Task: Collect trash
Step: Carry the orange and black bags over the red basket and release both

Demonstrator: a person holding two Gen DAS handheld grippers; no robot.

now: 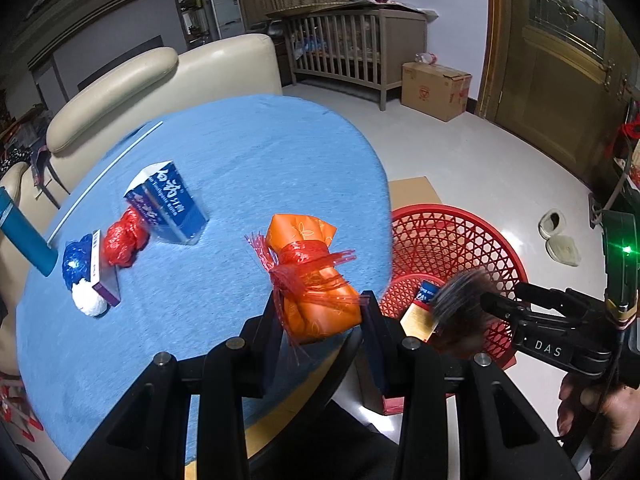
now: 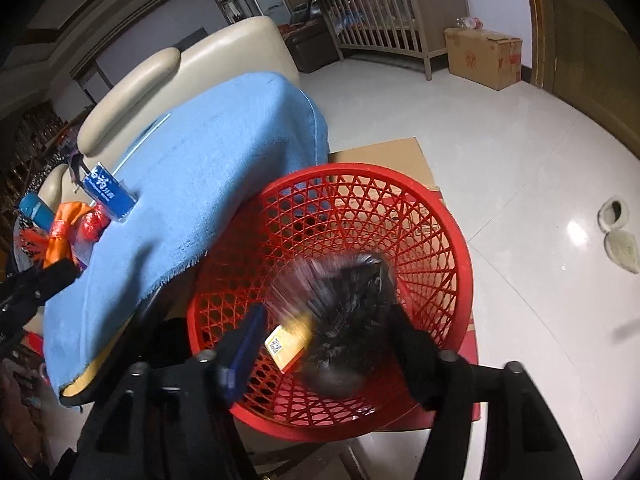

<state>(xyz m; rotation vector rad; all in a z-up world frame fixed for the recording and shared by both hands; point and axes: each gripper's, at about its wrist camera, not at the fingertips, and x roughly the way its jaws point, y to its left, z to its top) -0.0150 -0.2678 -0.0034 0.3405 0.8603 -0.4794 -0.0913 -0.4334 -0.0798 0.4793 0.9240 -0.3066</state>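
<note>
My left gripper (image 1: pixel 320 312) is shut on an orange bundle (image 1: pixel 316 284) tied with red netting, held just above the blue-cloth table (image 1: pixel 248 168). On the table lie a blue toothpaste box (image 1: pixel 168 204), a red wad (image 1: pixel 124 238), a blue wad (image 1: pixel 76 262), a white wad (image 1: pixel 90 302) and a small purple-edged box (image 1: pixel 105 268). My right gripper (image 2: pixel 324 332) is open over the red basket (image 2: pixel 436 216). A blurred black bag (image 2: pixel 344 332) is between its fingers, falling into the basket beside a yellow box (image 2: pixel 290 340).
The basket stands on a cardboard box (image 2: pixel 384 152) on the white floor, right of the table. A cream sofa (image 1: pixel 160 76) is behind the table. A wooden crib (image 1: pixel 352 52), a carton (image 1: pixel 436 90) and slippers (image 1: pixel 560 236) are farther off.
</note>
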